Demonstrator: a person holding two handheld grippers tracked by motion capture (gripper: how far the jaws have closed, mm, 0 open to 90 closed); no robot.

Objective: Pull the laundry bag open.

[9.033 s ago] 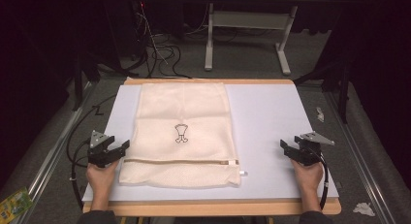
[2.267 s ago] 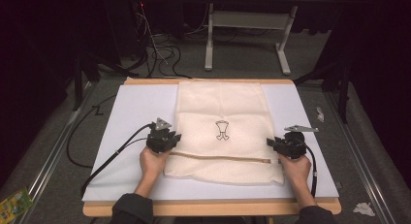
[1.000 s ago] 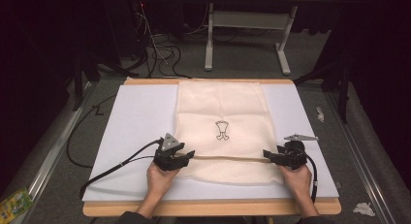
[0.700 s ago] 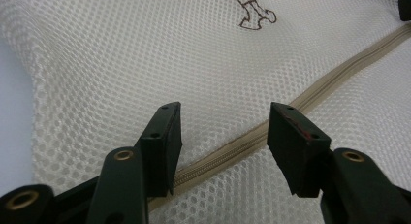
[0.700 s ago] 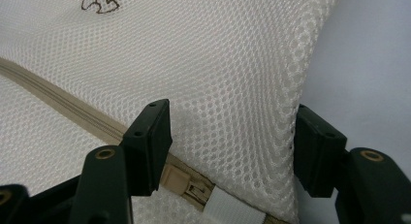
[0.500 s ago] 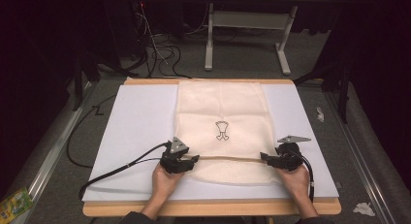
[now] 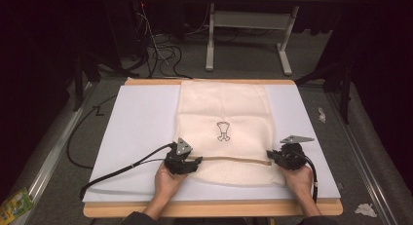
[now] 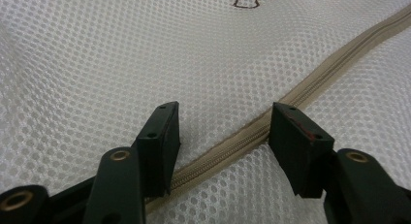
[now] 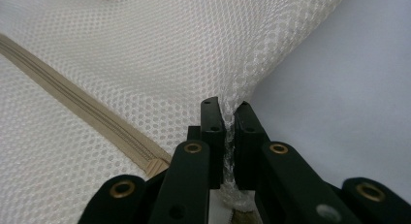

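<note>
High view above table looking forward-down, tool views close (inches-near feel), all sharing mesh bag (image 7: 224,127)

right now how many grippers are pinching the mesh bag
1. The right gripper is shut on the edge of the cream mesh laundry bag; the left gripper is open, its fingers straddling the beige zipper.

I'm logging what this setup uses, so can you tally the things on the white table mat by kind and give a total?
Mesh laundry bags: 1
Zippers on the bag: 1
Printed emblems on the bag: 1
Handheld grippers: 2, the left gripper with its jaws apart over the zipper, the right gripper pinching the bag's mesh edge
Total: 5
</note>
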